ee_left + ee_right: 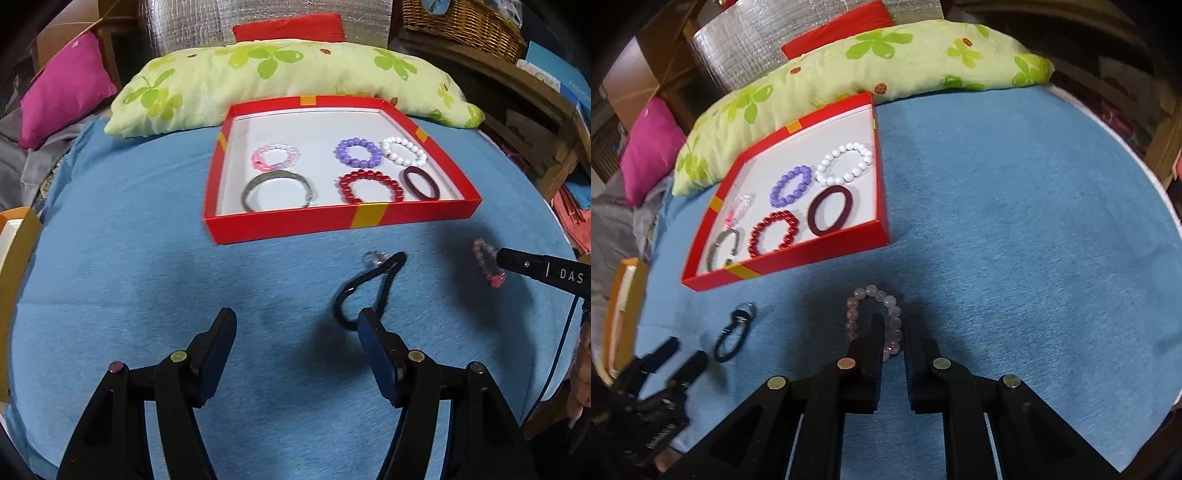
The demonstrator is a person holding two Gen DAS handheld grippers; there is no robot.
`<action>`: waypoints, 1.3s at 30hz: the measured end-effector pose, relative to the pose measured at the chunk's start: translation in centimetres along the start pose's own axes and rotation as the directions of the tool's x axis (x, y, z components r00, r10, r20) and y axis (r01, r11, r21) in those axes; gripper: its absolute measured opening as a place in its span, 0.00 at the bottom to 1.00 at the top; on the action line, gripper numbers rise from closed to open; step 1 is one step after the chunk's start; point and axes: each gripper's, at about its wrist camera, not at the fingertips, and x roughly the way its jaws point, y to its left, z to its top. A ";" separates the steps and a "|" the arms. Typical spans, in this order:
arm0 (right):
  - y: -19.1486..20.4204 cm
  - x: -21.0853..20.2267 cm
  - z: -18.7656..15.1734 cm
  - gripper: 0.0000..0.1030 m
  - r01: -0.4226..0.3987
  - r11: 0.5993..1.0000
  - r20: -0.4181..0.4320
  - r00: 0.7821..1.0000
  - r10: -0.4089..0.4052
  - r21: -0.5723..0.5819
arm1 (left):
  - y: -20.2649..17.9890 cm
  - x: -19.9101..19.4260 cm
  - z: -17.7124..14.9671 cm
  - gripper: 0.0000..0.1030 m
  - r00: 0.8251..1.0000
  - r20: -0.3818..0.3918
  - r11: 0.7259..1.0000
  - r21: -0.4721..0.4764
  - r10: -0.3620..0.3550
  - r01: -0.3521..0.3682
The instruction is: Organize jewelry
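Observation:
A red box [369,218] [798,258] on the blue blanket holds several bracelets: pink-clear [275,156], purple [358,151], white [404,150], red [371,186], a silver bangle [277,190] and a maroon hair band [421,182]. A black hair tie with a clear charm [369,286] [733,338] lies in front of the box. My left gripper [297,319] is open just short of it. My right gripper [894,325] is shut on one side of a pale pink bead bracelet [871,295] [485,262] on the blanket.
A green floral pillow [288,77] lies behind the box, with a magenta cushion [62,88] at the left. An orange box [14,258] sits at the blanket's left edge. A wicker basket [461,26] and shelves stand at the right.

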 end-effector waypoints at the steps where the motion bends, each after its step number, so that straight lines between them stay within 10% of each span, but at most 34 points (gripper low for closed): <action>1: 0.0 -0.1 0.1 0.16 -0.008 1.000 -0.001 1.000 0.008 0.002 | -0.2 0.1 0.1 0.67 1.000 0.000 1.000 0.002 -0.003 0.003; 23: 0.4 0.7 -0.6 0.30 -0.018 0.999 -0.039 0.999 0.017 -0.037 | -2.4 3.2 1.4 0.67 0.998 0.013 0.997 -0.020 -0.069 0.069; 28: 0.7 0.5 -0.6 0.33 -0.002 0.999 -0.035 0.999 0.000 -0.053 | -1.1 2.8 1.1 0.29 0.999 0.025 0.998 -0.035 -0.045 0.046; 33: 1.9 0.7 -0.7 0.55 0.006 0.997 -0.023 1.000 -0.008 -0.082 | 1.4 2.4 0.8 0.19 0.997 0.010 0.992 -0.102 -0.072 0.073; 36: 3.0 1.2 -1.0 0.54 0.063 0.989 -0.001 0.998 -0.064 -0.134 | 2.5 2.0 0.5 0.19 0.998 0.004 0.991 -0.116 -0.070 0.070; 39: 3.7 1.5 -1.3 0.29 0.139 0.974 0.030 0.990 -0.136 -0.179 | 3.6 1.7 0.0 0.19 0.995 -0.011 0.986 -0.135 -0.098 0.096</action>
